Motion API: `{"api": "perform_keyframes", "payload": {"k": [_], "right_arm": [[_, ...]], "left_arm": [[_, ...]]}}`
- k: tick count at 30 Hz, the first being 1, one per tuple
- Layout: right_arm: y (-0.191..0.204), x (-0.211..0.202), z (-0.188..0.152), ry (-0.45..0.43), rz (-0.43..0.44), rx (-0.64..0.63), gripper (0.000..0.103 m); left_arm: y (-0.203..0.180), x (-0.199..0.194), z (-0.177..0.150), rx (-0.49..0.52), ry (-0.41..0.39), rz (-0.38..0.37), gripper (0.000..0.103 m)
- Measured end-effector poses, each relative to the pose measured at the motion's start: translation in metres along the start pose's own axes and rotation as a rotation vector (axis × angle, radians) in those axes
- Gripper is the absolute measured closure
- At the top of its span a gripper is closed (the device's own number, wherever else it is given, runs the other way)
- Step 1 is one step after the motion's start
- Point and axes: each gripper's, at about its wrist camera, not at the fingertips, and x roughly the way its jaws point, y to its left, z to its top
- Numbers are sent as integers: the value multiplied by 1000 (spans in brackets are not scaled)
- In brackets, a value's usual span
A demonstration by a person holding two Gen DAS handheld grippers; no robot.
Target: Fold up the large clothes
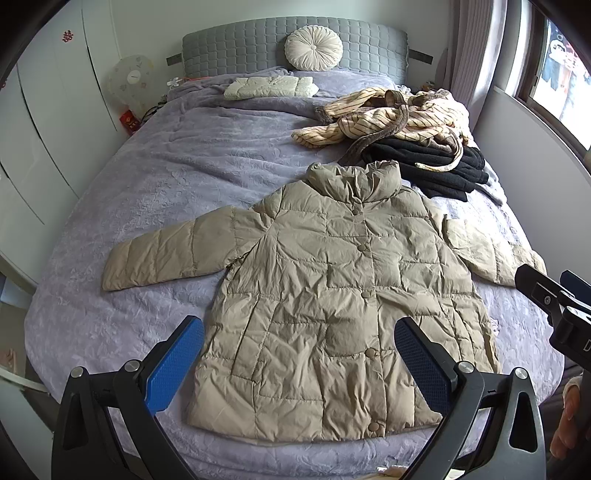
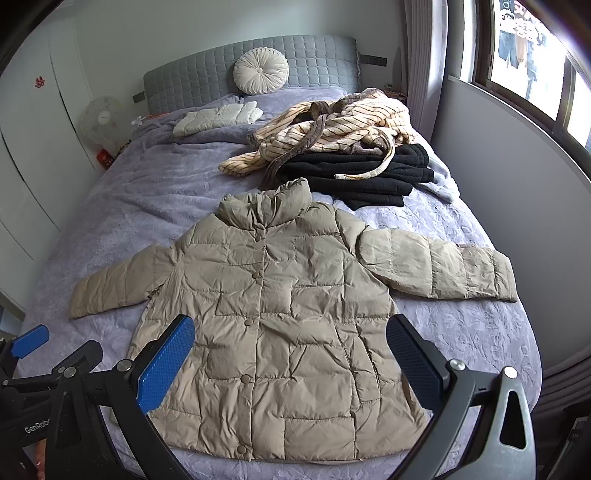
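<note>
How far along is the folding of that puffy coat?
Barely started. The tan coat lies spread flat and buttoned on the bed, sleeves out. Both grippers, left and right, hover open, holding nothing. All folds remain, and the striped robe waits behind.

black garment [image 2: 354,173] partly under striped robe [image 2: 332,125], wardrobe sticker [image 1: 67,36] perhaps unreadable

Open purple bed [image 1: 147,192] lies left of the spread tan jacket [image 1: 332,288]. Behind its collar, a striped robe [image 1: 391,114] piled on black clothes [image 1: 436,166] blocks the far right.
</note>
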Motion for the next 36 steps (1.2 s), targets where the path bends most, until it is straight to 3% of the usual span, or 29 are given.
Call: {"api": "perform_keyframes", "payload": {"k": [36], "right_arm": [[3,4,0,9,2,5,0]], "left_arm": [[-2,-2,4,4,11,-1,0]]}}
